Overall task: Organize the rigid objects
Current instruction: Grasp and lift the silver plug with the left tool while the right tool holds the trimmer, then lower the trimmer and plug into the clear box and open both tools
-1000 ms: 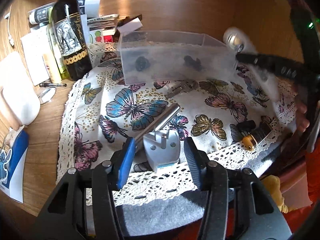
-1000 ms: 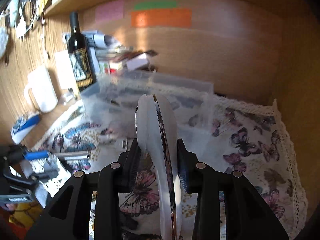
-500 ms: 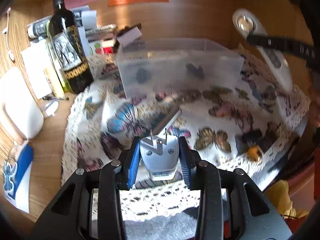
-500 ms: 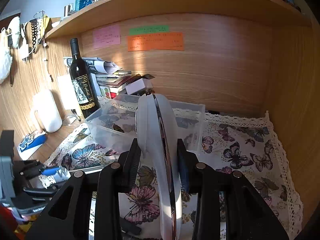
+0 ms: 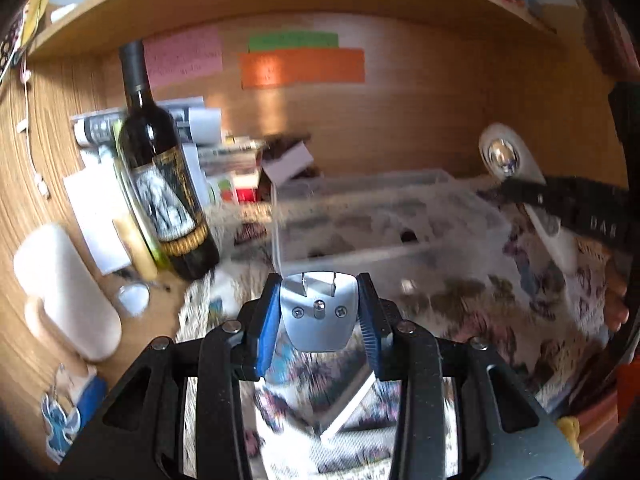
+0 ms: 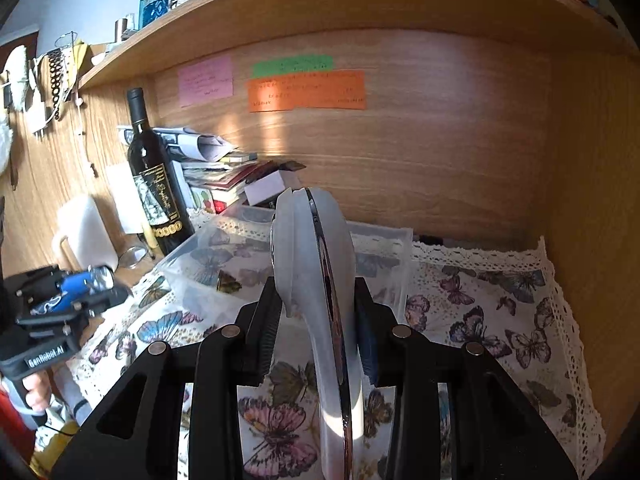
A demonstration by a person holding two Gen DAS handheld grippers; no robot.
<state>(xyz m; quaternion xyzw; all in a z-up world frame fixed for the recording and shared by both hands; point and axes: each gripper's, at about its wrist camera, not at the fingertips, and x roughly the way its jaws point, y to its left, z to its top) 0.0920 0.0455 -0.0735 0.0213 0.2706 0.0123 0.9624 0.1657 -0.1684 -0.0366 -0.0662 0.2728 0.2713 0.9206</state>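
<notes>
L gripper was clamped on plug by its flat sides, prongs fwd, held aloft just short of bin; plug judged light, stiff, slick plastic, so side grip OK. R gripper pinched handheld device at mid-body, edge-up, raised above cloth near bin; smooth, prob. top-heavy.

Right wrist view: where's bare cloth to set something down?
Free: the cloth right of the bin, up to the side wall, and the strip behind the bin. Crowded: left of the bin, with the bottle, mug and paper stack.
</notes>
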